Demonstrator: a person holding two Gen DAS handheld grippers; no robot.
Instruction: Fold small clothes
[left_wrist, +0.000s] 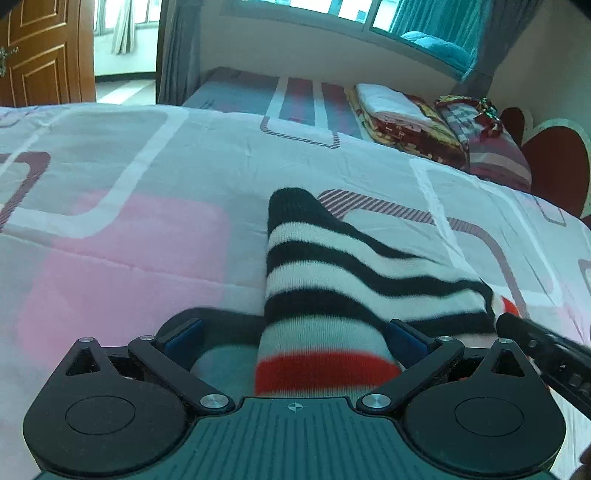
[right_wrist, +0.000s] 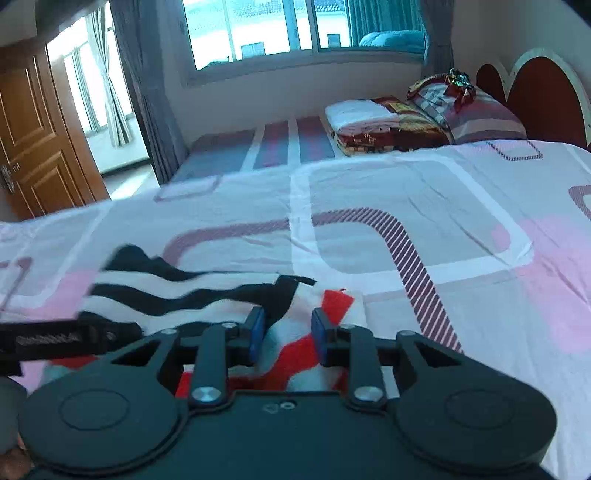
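I see a bed (right_wrist: 369, 192) spread with a pink, grey and white quilt (left_wrist: 147, 206). At its far end a stack of folded blankets (right_wrist: 384, 125) lies just beside a striped pillow (right_wrist: 476, 118), which rests against a dark red headboard (right_wrist: 543, 96). Beyond are a window (right_wrist: 258, 29) with teal curtains (left_wrist: 424, 22), and a brown wooden door (left_wrist: 40, 48) at the left.

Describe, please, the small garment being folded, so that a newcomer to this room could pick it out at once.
Start at the big bed with the pink, grey and white quilt. On its near side, just ahead of both grippers, lies the striped knit garment. Its black, white and red bands set it apart from the folded blankets stacked far off beside the pillow.
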